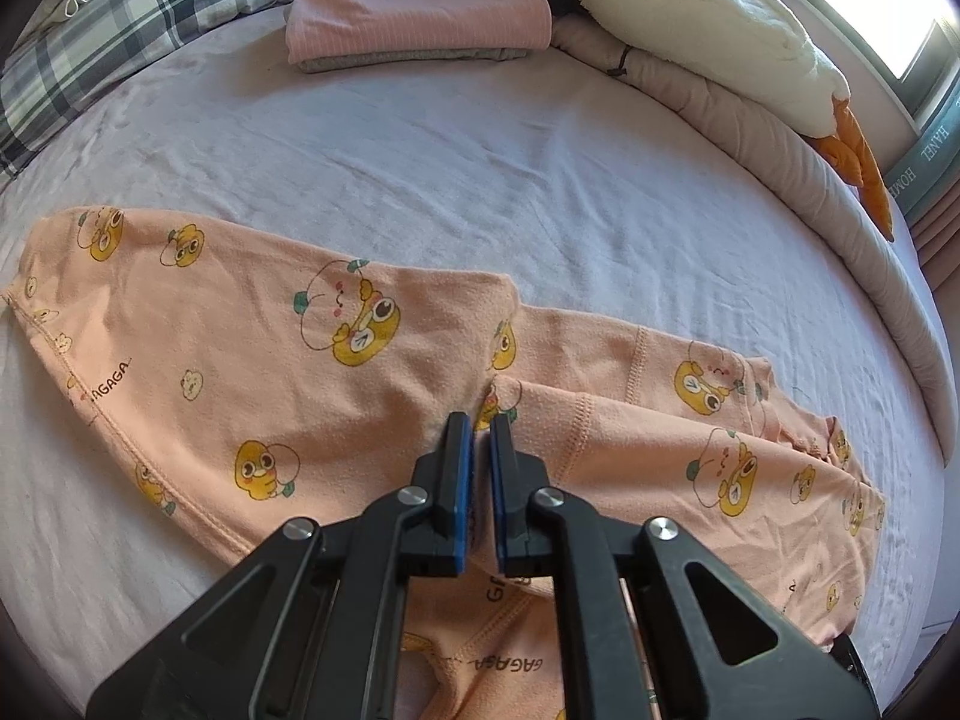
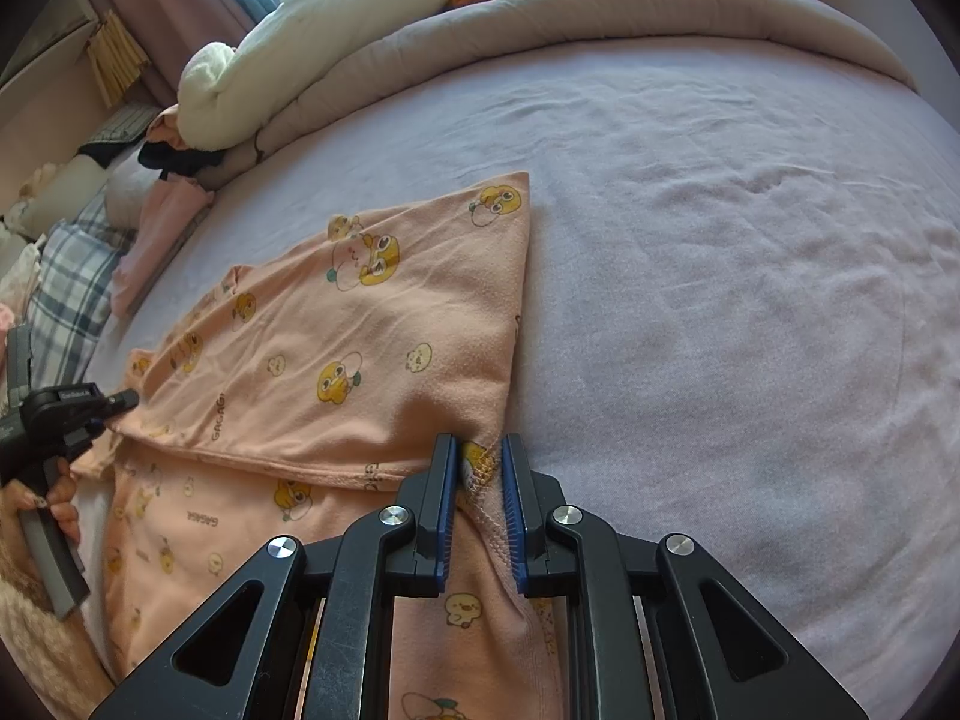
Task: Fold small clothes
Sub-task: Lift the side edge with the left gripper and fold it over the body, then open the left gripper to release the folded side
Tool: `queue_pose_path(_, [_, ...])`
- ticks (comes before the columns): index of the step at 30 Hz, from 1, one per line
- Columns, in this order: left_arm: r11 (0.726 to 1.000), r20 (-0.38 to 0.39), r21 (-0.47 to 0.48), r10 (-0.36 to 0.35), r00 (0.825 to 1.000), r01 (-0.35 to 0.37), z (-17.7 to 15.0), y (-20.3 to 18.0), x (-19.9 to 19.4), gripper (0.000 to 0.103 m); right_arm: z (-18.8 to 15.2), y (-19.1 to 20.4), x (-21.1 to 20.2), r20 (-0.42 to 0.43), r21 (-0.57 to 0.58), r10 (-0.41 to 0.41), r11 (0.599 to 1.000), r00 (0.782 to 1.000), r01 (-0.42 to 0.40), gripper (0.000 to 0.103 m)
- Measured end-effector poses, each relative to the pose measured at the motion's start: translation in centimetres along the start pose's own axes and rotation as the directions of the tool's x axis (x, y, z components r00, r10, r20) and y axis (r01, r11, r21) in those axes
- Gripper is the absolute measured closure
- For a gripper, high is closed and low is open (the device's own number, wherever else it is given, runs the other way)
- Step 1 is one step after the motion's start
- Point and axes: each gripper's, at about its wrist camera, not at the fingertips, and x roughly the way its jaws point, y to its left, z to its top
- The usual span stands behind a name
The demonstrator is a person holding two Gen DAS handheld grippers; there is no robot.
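A peach garment (image 1: 252, 372) printed with yellow cartoon animals lies on the lilac bed sheet (image 1: 420, 168), partly folded over itself. My left gripper (image 1: 482, 427) is shut on a pinch of the peach garment near its middle fold. In the right wrist view the same garment (image 2: 360, 348) has one layer folded over another. My right gripper (image 2: 480, 450) is shut on the garment's stitched corner edge. The left gripper (image 2: 123, 401), held by a hand, shows at the garment's far left side.
A folded pink and grey clothes stack (image 1: 414, 24) sits at the back of the bed. A plaid pillow (image 1: 114, 36) lies at the back left. A rolled grey duvet (image 2: 540, 36) with a white plush goose (image 2: 312, 36) borders the bed.
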Motion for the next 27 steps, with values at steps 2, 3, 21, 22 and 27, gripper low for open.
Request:
queue_pose_path(2, [1.0,0.0,0.002,0.0,1.0,0.0,0.0,0.2,0.1,0.095,0.0,0.0,0.0,0.001,0.001,0.001,1.0,1.0,-0.001,0.087])
queue_pose_path(3, [1.0,0.001,-0.001,0.002,1.0,-0.002,-0.1,0.4,-0.1,0.095,0.0,0.0,0.0,0.0,0.002,0.001,1.0,1.0,-0.001,0.087])
queue_pose_path(21, [1.0,-0.016,-0.008,0.01,1.0,-0.01,-1.2,1.4,0.1,0.098,-0.1,0.1,0.1,0.003,-0.01,-0.017,1.0,1.0,0.017,0.087])
queue_pose_path(22, [1.0,-0.016,-0.009,0.008,1.0,-0.009,-1.2,1.4,0.0,0.098,0.0,0.1,0.1,0.002,-0.009,-0.016,1.0,1.0,0.016,0.087])
queue_pose_path(27, [1.0,-0.004,0.018,0.014,1.0,-0.014,-1.4,1.1,-1.7,0.064,0.0,0.2,0.1,0.002,-0.01,-0.017,1.0,1.0,0.017,0.087])
